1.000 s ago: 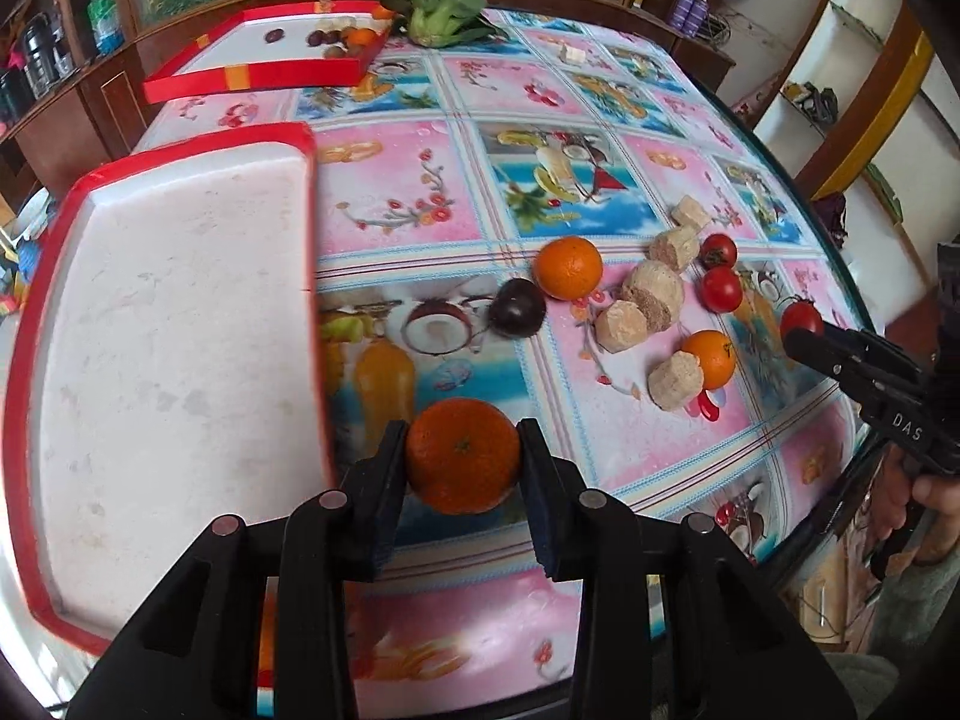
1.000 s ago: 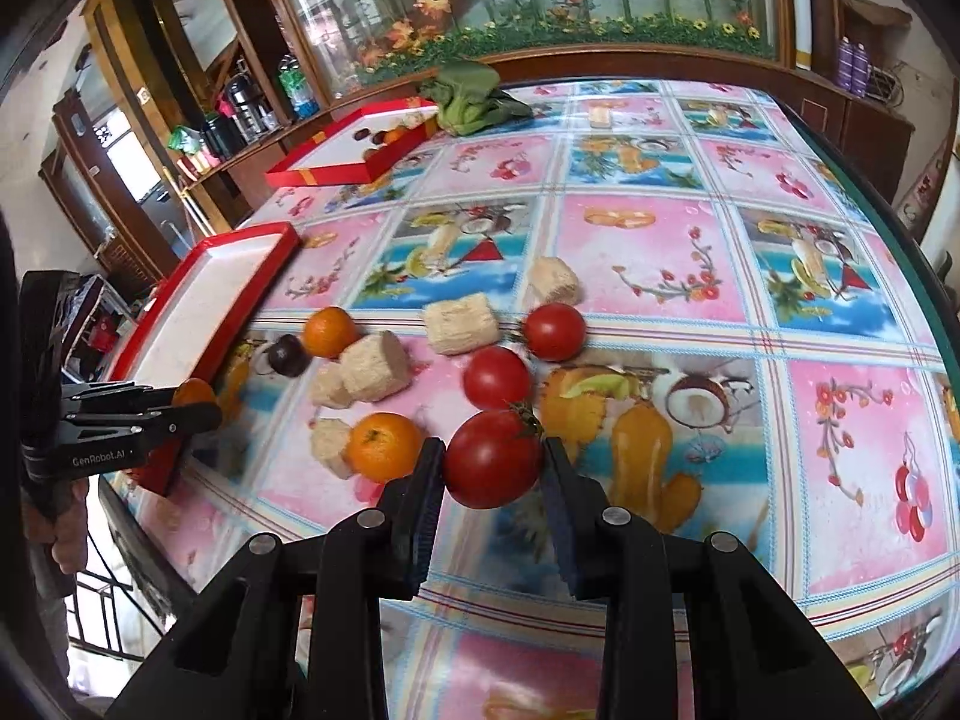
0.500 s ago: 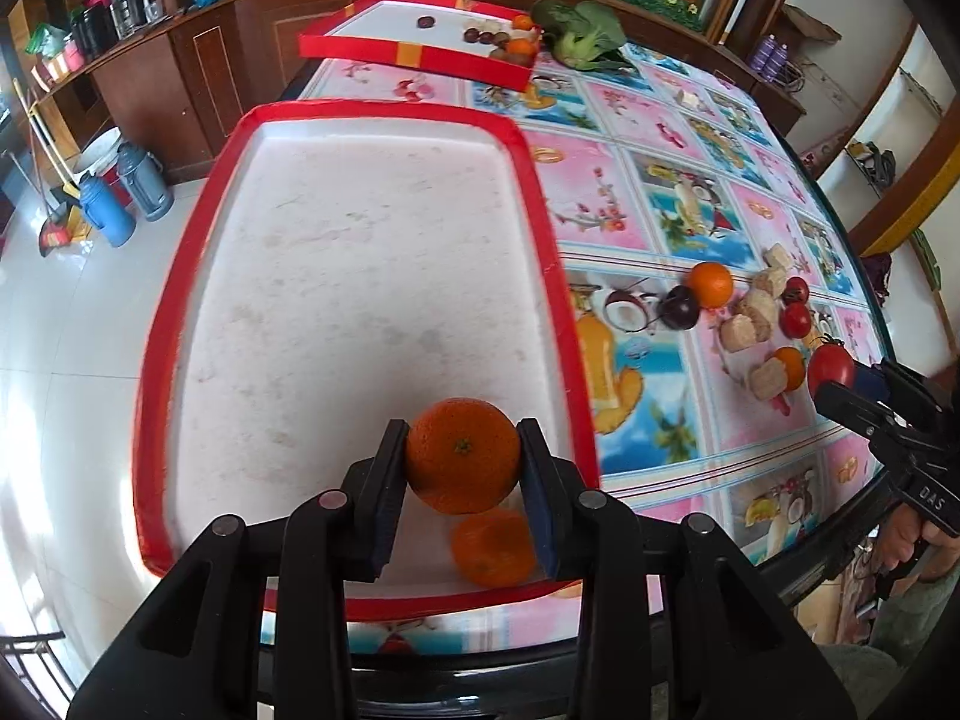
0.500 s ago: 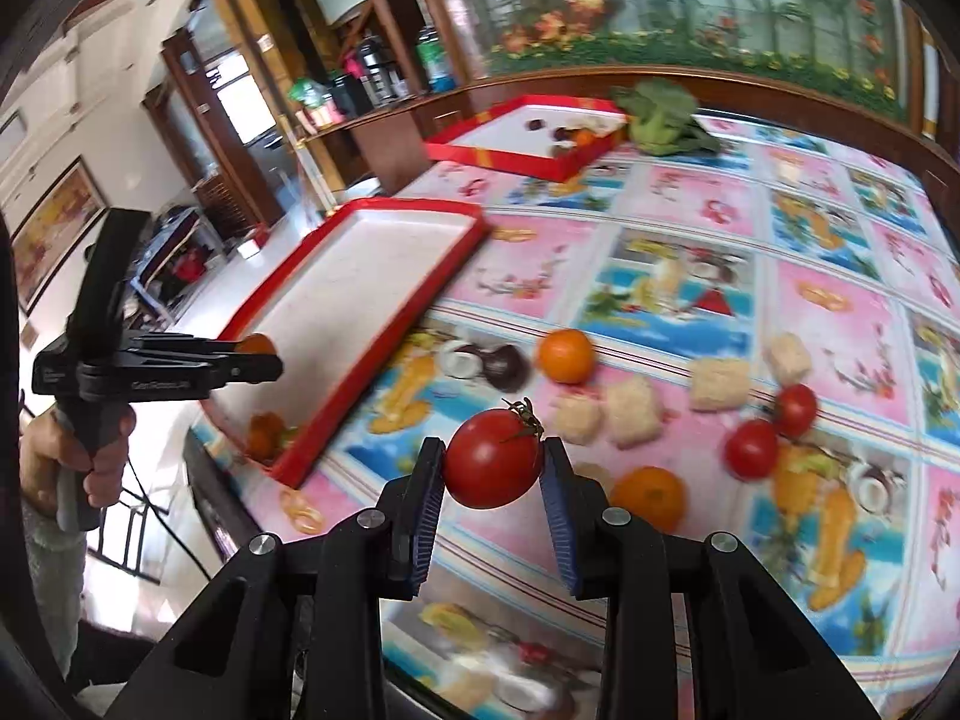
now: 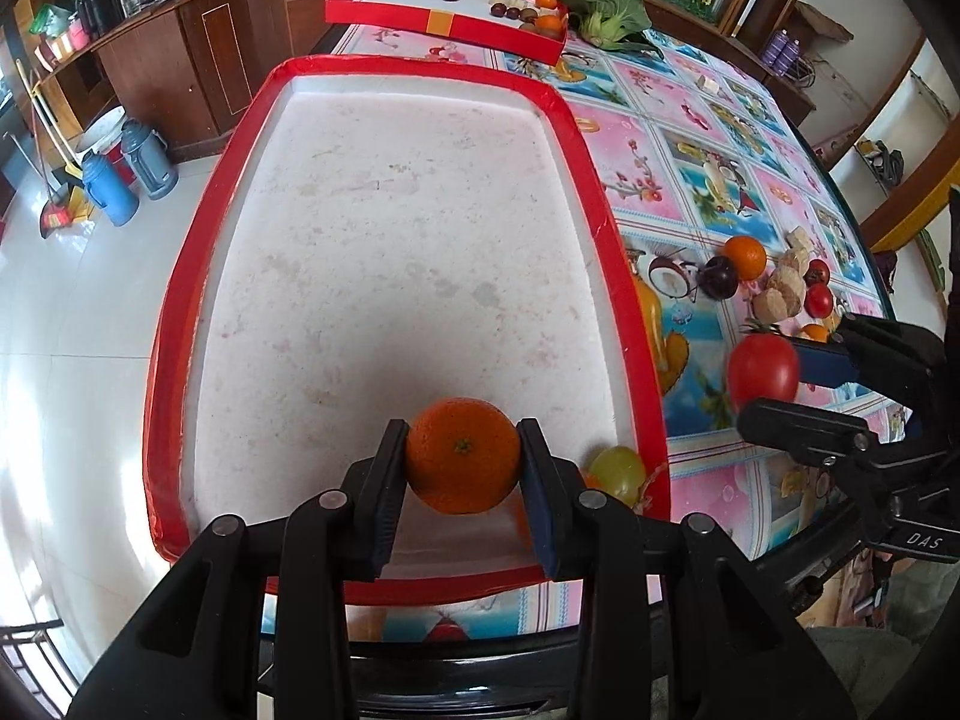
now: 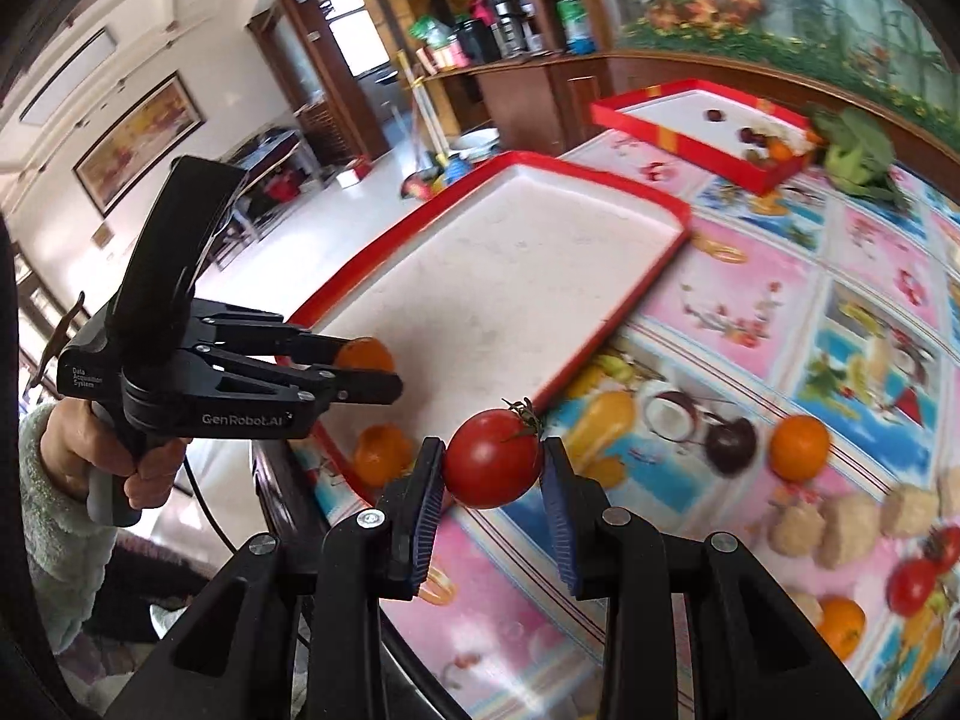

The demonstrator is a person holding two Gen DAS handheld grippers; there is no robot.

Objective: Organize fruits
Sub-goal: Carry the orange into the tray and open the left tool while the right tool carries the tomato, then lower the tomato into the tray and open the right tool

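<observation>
In the right wrist view, the left gripper [image 6: 366, 372] carries white lettering: "GenRobot.AI" along its lower bar and a small "Data Acquisition System" mark on its body. Its fingers are clamped on an orange [image 5: 462, 456], held over the near end of the red-rimmed white tray [image 5: 180, 312]. A green grape [image 5: 618, 471] lies in the tray's near right corner, and a second orange [image 6: 381, 453] sits at the near end, partly hidden behind the pads in the left wrist view.

Just right of the tray, above the picture-printed tablecloth [image 5: 690, 180], the right gripper [image 5: 774, 384] pinches a red tomato [image 6: 492, 468] with a green stem; "DAS" can be read on its lower body in the left wrist view.

Further right on the cloth lie a dark plum [image 6: 729, 444], another orange [image 6: 798, 447], beige cake pieces [image 6: 840, 531] and small tomatoes [image 6: 912, 585]. At the far end stand a second red tray [image 6: 678, 138] holding small fruit and a leafy green vegetable [image 5: 606, 12].
</observation>
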